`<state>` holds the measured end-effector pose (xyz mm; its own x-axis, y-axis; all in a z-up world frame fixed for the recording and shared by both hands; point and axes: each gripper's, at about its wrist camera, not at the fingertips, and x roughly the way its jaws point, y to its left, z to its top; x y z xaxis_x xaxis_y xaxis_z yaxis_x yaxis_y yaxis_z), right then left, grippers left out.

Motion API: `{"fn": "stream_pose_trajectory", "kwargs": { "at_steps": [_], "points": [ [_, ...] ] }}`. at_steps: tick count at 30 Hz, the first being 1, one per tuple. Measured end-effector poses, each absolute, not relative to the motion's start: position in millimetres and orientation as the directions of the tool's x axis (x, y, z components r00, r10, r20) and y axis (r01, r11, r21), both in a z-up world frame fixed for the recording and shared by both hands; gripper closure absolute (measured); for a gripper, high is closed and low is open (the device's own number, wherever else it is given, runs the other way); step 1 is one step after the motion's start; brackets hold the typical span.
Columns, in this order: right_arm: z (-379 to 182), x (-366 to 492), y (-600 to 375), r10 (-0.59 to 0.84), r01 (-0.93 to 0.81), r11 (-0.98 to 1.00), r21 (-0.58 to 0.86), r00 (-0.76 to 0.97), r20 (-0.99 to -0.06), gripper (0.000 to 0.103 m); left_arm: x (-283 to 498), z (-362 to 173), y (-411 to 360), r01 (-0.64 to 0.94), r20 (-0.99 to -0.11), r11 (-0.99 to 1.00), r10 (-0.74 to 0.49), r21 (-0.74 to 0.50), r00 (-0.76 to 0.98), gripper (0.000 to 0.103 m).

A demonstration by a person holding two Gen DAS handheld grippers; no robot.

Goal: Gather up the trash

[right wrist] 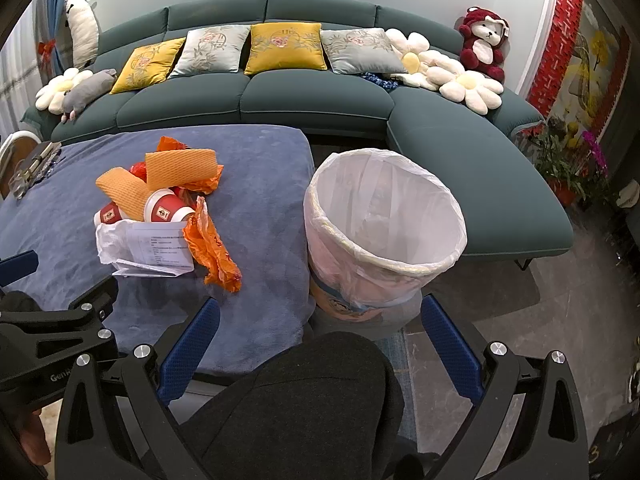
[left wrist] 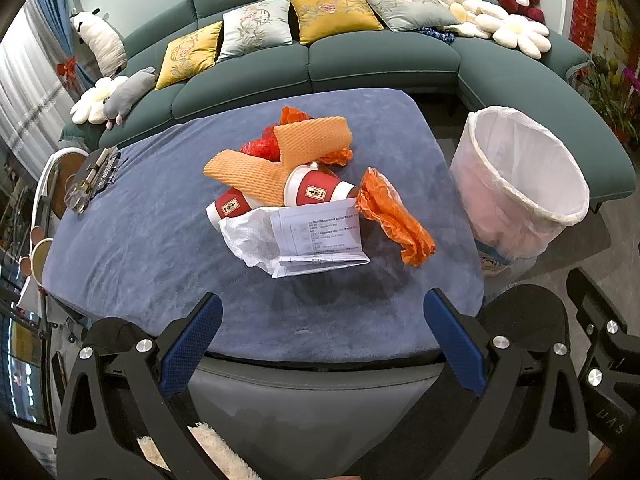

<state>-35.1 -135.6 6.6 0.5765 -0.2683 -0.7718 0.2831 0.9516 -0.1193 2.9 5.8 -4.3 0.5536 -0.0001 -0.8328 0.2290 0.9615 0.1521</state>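
A heap of trash lies mid-table on the blue cloth [left wrist: 160, 248]: two red paper cups [left wrist: 316, 190] on their sides, orange foam sheets [left wrist: 312, 136], red netting [left wrist: 262, 146], crumpled white paper [left wrist: 316, 236] and an orange plastic bag [left wrist: 394, 216]. A white-lined bin [left wrist: 516, 184] stands on the floor right of the table. My left gripper [left wrist: 324, 308] hovers open over the table's near edge, nothing between its blue pads. My right gripper [right wrist: 320, 312] is open too, in front of the bin [right wrist: 384, 224], above a person's dark-clad knee [right wrist: 320, 392]. The trash heap [right wrist: 160, 208] lies to its left.
A teal sofa [left wrist: 380, 60] with cushions and plush toys curves behind the table and round the bin's right. A clip and small metal items [left wrist: 94, 180] lie at the table's left end. Potted flowers [right wrist: 568, 160] stand at the far right.
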Motion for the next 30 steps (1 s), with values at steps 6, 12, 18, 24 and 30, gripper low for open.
{"fn": "stream_pose_trajectory", "kwargs": {
  "at_steps": [6, 12, 18, 24, 30],
  "points": [
    [6.7, -35.1, -135.5, -0.269, 0.283, 0.952, -0.120, 0.577, -0.771, 0.007, -1.6, -5.3, 3.0, 0.232, -0.831, 0.960, 0.002, 0.157, 0.556, 0.007],
    [7.0, -34.8, -135.4, -0.269, 0.283, 0.951, -0.120, 0.575, -0.773, 0.007, -2.6, -6.0, 4.5, 0.230, -0.831, 0.960, 0.003, 0.158, 0.557, 0.007],
    [6.7, -34.5, -135.2, -0.270, 0.282, 0.951, -0.123, 0.576, -0.772, 0.007, -1.6, -5.3, 3.7, 0.233, -0.832, 0.959, 0.002, 0.158, 0.555, 0.007],
    [6.7, -34.5, -134.8, -0.269, 0.282, 0.952, -0.121, 0.576, -0.772, 0.007, -1.4, -5.1, 3.3, 0.233, -0.832, 0.960, 0.002, 0.158, 0.554, 0.007],
    [6.5, -34.6, -134.3, -0.271, 0.283, 0.951, -0.123, 0.574, -0.773, 0.007, -1.4, -5.6, 3.2, 0.232, -0.833, 0.960, 0.003, 0.158, 0.554, 0.007]
  ]
}}
